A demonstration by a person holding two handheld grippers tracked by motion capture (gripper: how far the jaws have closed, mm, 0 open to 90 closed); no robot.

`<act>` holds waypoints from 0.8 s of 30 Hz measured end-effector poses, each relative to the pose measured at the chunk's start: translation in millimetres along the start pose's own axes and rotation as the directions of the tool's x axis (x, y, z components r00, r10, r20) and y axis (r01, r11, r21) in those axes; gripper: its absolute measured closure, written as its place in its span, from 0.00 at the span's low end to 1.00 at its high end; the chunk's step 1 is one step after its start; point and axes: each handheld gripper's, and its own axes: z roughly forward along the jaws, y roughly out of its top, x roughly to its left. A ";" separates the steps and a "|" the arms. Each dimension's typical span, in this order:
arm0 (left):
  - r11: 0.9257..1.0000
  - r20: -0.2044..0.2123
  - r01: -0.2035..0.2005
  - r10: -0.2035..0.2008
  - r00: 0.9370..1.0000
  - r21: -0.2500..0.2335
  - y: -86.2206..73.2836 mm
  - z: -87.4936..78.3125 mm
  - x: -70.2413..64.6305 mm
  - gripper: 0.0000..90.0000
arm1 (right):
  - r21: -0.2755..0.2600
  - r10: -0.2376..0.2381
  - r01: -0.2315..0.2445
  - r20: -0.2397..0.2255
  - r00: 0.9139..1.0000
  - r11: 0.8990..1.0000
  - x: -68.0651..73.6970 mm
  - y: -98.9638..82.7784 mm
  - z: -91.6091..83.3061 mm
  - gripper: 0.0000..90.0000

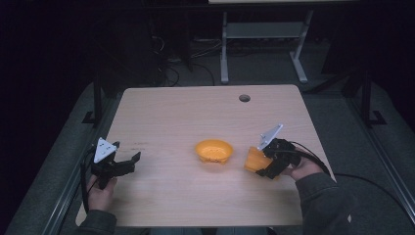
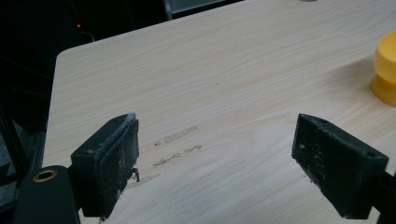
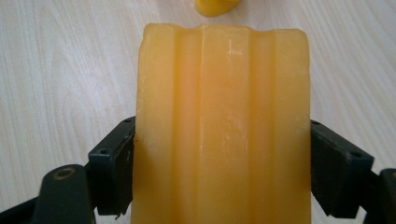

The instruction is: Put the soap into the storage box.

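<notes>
An orange bowl [image 1: 214,151] sits upright near the middle of the wooden table [image 1: 186,112]. To its right my right gripper [image 1: 263,165] is shut on an orange ribbed cup [image 1: 256,159], held tilted just above the tabletop. In the right gripper view the cup [image 3: 224,126] sits between the two black jaws, and the bowl's edge [image 3: 215,6] peeks in at the top. My left gripper [image 1: 128,163] rests open near the table's left edge, with nothing between its jaws. The left gripper view shows the bowl [image 2: 385,70] at the far right.
A round cable hole [image 1: 244,98] lies near the table's far edge. Faint scuff marks [image 2: 175,145] show on the wood ahead of the left gripper. Beyond the table stand a metal desk frame [image 1: 264,44] and floor cables.
</notes>
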 end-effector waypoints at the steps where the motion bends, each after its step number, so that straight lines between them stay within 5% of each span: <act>1: 1.000 0.000 0.001 -0.001 1.000 0.000 0.0 0.0 0.0 0.16 | 0.001 -0.006 0.006 0.002 1.000 1.000 -0.9 2.5 -0.6 0.23; 24: 1.000 0.000 0.011 -0.011 1.000 -0.006 -0.4 0.4 1.2 0.16 | 0.018 -0.088 0.088 -0.020 0.996 0.996 -10.4 46.9 -0.7 0.23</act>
